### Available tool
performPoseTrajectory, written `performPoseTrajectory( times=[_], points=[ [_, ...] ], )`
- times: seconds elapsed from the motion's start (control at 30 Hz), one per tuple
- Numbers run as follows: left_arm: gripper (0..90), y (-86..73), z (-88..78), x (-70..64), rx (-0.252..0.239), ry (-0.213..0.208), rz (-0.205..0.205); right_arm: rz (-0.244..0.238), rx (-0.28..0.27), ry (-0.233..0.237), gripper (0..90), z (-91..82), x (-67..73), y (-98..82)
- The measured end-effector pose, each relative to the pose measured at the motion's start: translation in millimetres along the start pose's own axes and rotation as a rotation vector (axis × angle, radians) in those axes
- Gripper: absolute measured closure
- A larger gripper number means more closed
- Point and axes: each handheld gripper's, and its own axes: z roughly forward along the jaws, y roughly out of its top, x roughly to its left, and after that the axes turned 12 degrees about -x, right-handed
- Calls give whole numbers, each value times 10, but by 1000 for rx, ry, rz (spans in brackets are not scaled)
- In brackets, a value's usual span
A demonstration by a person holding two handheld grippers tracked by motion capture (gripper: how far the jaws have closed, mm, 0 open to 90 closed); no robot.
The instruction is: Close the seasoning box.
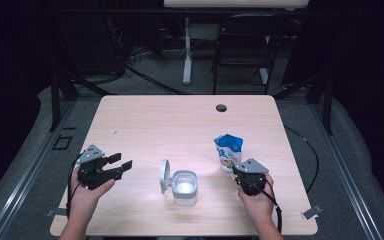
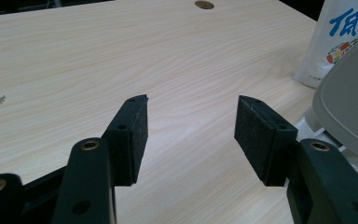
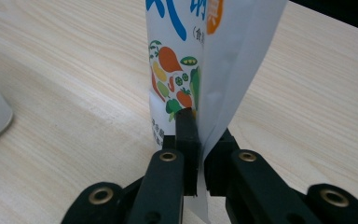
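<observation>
A white and blue stand-up pouch (image 1: 228, 151) with printed vegetables stands upright on the right part of the wooden table (image 1: 180, 120). My right gripper (image 1: 236, 171) is shut on its near side seam low down; in the right gripper view the pads (image 3: 186, 135) pinch the pouch (image 3: 200, 46) edge. A clear plastic container (image 1: 185, 188) with its hinged lid (image 1: 165, 176) swung up stands at the table's middle front. My left gripper (image 1: 121, 161) hovers left of the container, open and empty (image 2: 191, 116), pointing toward the lid (image 2: 349, 107) and the pouch (image 2: 340, 37).
A round cable hole (image 1: 221, 107) lies near the table's far edge. Behind the table stand a black chair (image 1: 242, 45) and a white desk leg (image 1: 187, 50). Cables trail from both grippers over the front edge.
</observation>
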Motion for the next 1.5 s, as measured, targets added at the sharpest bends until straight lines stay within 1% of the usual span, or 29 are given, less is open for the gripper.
performPoseTrajectory(
  times=[0.07, 0.13, 0.27, 0.4, 0.5, 0.6, 0.7, 0.73, 0.87, 0.97, 1.0, 1.07, 1.1, 1.2, 1.3, 1.4, 1.5],
  points=[
    [453, 4, 2, -13, 3, -8, -2, -4, -2, 3, 840, -13, 5, -9],
    [470, 9, 5, -26, 9, -18, 5, 1, -8, 2, 819, -23, 3, -28],
    [470, 16, 0, -40, 6, -20, 4, 4, -3, 17, 794, -54, -13, -67],
    [470, 26, -6, -55, 3, -21, 7, 5, -2, 8, 754, -94, -35, -93],
    [474, 37, 0, -83, 3, -36, 10, 10, -12, 1, 711, -131, -45, -103],
    [494, 47, 12, -126, 7, -59, 8, 18, -23, 12, 675, -159, -36, -102],
    [546, 68, 17, -189, 12, -93, 9, 15, -28, 20, 634, -186, -21, -97],
    [567, 75, 20, -219, 12, -98, 14, 21, -32, 21, 622, -193, -12, -99],
    [656, 114, 34, -354, 26, -151, 50, 25, -41, 20, 585, -230, -4, -104],
    [724, 140, 36, -454, 35, -190, 76, 38, -57, 9, 559, -271, 2, -101],
    [749, 149, 37, -491, 38, -206, 81, 34, -55, 4, 550, -290, -1, -97],
    [808, 159, 38, -526, 47, -223, 90, 38, -61, -2, 541, -333, 4, -92],
    [828, 159, 41, -541, 45, -228, 89, 38, -64, -4, 539, -352, 6, -91],
    [893, 170, 50, -595, 63, -259, 103, 37, -71, -7, 529, -399, 16, -96],
    [900, 175, 62, -651, 72, -282, 116, 30, -78, -11, 520, -430, 38, -116],
    [900, 178, 74, -692, 73, -288, 123, 22, -79, -16, 520, -447, 55, -135],
    [900, 173, 90, -722, 82, -295, 133, 25, -81, -16, 520, -451, 63, -142]
  ],
)
